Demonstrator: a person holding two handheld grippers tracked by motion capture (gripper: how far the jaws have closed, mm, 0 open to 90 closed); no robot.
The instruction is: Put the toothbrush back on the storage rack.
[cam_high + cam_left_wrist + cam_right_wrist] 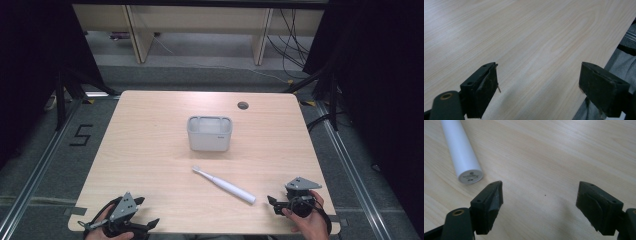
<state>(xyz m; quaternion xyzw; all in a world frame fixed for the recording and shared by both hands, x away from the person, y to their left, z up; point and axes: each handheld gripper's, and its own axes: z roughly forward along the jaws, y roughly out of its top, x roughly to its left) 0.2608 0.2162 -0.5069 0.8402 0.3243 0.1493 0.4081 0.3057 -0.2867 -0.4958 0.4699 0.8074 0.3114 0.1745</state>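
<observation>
A white electric toothbrush [223,185] lies slantwise on the wooden table [150,150], its brush head toward the far left and its handle end toward the near right. Behind it stands a grey rectangular container [209,134], open at the top. My right gripper [274,204] rests near the front right corner, open, with its jaws aimed left at the handle end. In the right gripper view the toothbrush handle [461,152] lies just beyond and left of the open right gripper [540,195], untouched. My left gripper [146,212] sits at the front left edge; the left gripper [539,75] is open over bare wood.
A round cable hole [243,105] sits in the table's far right part. The table's front edge [609,50] runs close by the left gripper, with grey clothing beyond it. Dark floor with a "5" marking [81,135], frame rails and cables surround the table.
</observation>
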